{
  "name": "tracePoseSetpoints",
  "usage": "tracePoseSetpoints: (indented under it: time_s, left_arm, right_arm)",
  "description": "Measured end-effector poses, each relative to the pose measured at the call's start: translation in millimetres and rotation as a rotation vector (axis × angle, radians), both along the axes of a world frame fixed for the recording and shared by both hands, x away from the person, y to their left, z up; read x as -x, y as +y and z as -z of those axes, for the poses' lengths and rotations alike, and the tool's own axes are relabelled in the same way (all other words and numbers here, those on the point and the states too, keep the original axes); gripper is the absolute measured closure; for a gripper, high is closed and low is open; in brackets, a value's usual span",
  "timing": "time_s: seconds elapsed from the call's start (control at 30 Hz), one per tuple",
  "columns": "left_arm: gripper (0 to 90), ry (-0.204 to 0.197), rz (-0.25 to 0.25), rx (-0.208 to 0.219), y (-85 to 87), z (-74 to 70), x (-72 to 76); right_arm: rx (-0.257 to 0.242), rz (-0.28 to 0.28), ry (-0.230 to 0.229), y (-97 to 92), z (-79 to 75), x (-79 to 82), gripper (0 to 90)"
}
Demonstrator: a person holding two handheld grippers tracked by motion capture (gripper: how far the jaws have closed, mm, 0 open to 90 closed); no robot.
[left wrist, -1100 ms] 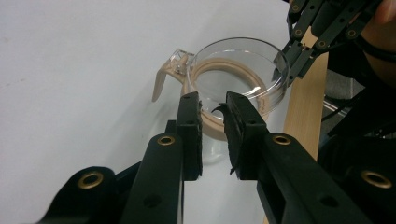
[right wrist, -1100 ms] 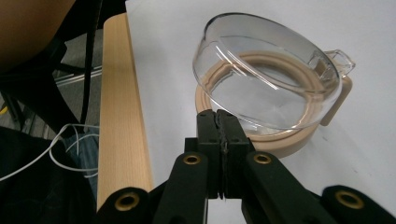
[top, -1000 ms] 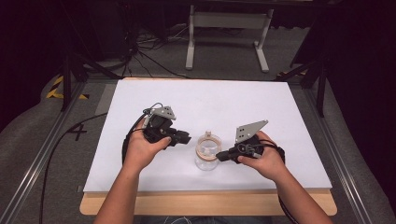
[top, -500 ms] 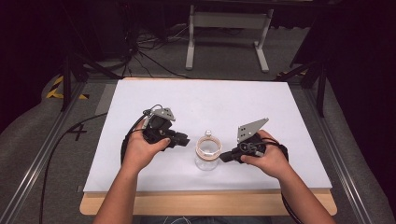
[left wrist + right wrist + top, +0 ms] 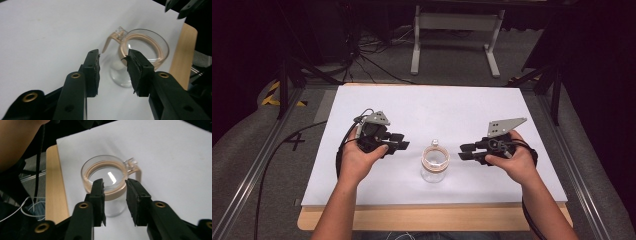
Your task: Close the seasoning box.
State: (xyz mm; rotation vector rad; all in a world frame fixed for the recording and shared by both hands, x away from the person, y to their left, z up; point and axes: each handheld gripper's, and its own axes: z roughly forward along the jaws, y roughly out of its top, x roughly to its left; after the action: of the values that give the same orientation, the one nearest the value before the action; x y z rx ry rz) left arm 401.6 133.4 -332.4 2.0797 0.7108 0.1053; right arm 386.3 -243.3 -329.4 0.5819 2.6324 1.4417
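Observation:
A clear glass jar (image 5: 435, 165) with a tan band round its mouth and a small clasp stands upright on the white sheet, between my two grippers. My left gripper (image 5: 405, 146) is a short way to its left, and its jaws have just been opening with nothing between them. In the left gripper view the jar (image 5: 146, 47) lies beyond my left gripper (image 5: 113, 72). My right gripper (image 5: 462, 152) is off the jar's right side, jaws also just opened and empty. The right gripper view has the jar (image 5: 107, 176) just past my right gripper (image 5: 115, 200).
The white sheet (image 5: 432, 107) covers most of a wooden table, whose front edge (image 5: 432, 219) shows bare. Cables trail from the left gripper off the sheet's left side. A metal stand (image 5: 457, 30) sits on the floor beyond the table.
My right gripper, which stood shut against the jar's right rim, has opened and drawn back to the right. The left gripper's jaws stand wider; that hand has barely moved.

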Motion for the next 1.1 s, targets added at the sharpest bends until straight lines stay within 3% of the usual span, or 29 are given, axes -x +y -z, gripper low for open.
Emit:
tracePoseSetpoints:
  time_s: [0.2,0.33,0.37,0.53,0.77,0.87,1.1]
  left_arm:
    - [57.7,-0.008,-0.081,0.020,16.3,5.1,-1.4]
    - [55.9,-0.017,-0.103,0.017,23.1,10.3,-5.7]
    - [55.7,-0.004,-0.114,0.020,23.8,11.8,-6.0]
    - [52.1,-0.028,-0.161,-0.006,27.0,22.9,-12.8]
    - [46.7,-0.019,-0.221,-0.052,32.3,42.8,-24.2]
    - [45.6,-0.034,-0.230,-0.065,34.3,49.5,-27.9]
    - [42.0,-0.011,-0.243,-0.096,39.9,65.2,-34.9]
  right_arm:
    - [-0.028,0.111,-0.021,-24.8,-4.2,-12.0,59.8]
    - [-0.040,0.190,-0.020,-41.2,0.9,-22.3,55.3]
    - [-0.036,0.214,-0.020,-45.5,2.2,-24.4,54.6]
    - [-0.024,0.310,-0.030,-66.8,10.6,-34.3,48.7]
    - [0.014,0.395,-0.006,-88.3,29.4,-47.6,46.7]
    - [0.030,0.415,0.002,-92.1,36.2,-51.4,46.4]
    - [0.084,0.478,0.048,-104.2,62.5,-63.9,44.7]
